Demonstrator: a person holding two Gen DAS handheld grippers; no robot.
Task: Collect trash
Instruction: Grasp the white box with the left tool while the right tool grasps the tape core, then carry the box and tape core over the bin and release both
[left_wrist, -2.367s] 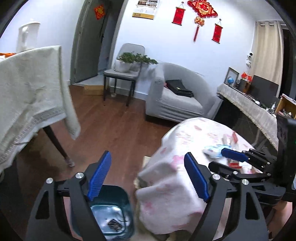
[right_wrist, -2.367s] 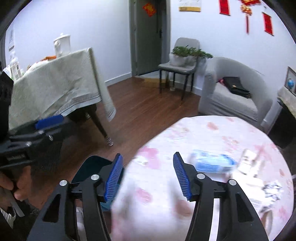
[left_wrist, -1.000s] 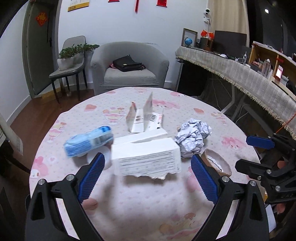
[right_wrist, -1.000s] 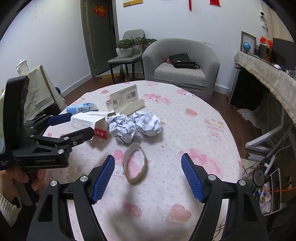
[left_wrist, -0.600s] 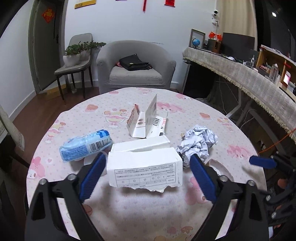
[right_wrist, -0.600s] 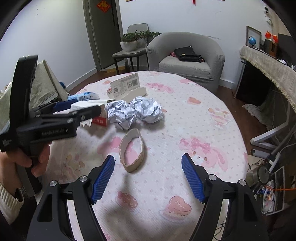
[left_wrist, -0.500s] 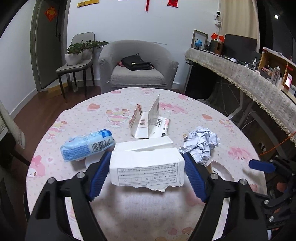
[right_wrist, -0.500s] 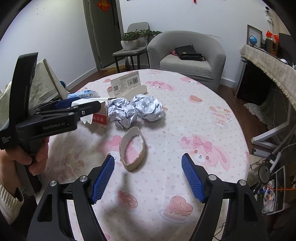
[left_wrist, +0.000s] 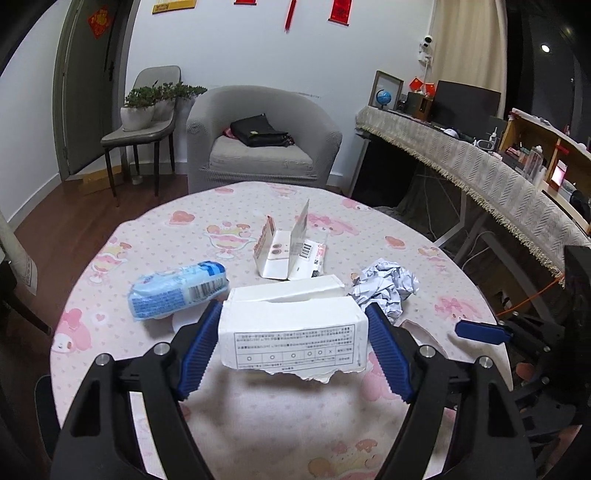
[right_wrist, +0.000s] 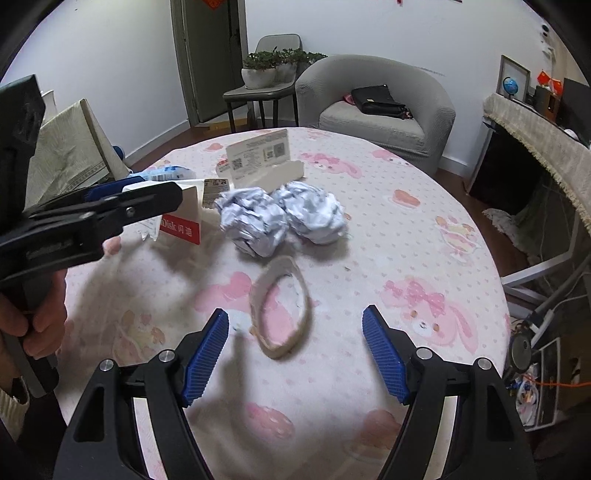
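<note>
Resting on the pink patterned tabletop (left_wrist: 258, 424), the torn white box (left_wrist: 293, 334) sits squarely between the blue pads of the left hand-held gripper (left_wrist: 293, 349), and both pads press against its short ends, so it is clamped there; its ragged lower edge faces the camera and its top flap stands loose. Just beside it to the right lies a crumpled paper ball (left_wrist: 386, 290), and the right wrist view shows a second crumpled ball (right_wrist: 314, 212) touching the first. To the box's left lies a blue-and-white plastic packet (left_wrist: 177, 290), and behind it stands an opened cardboard sleeve (left_wrist: 291, 251) with barcodes. A flattened cardboard ring (right_wrist: 280, 308) lies on the cloth nearer the right hand-held gripper (right_wrist: 295, 350), whose jaws stand wide with nothing between the pads; the ring is just ahead of them. A person's hand (right_wrist: 40, 317) grips the left tool's handle. Beyond the tabletop stands a grey armchair (left_wrist: 262, 140) with a black bag (left_wrist: 258, 134) on its seat.
</note>
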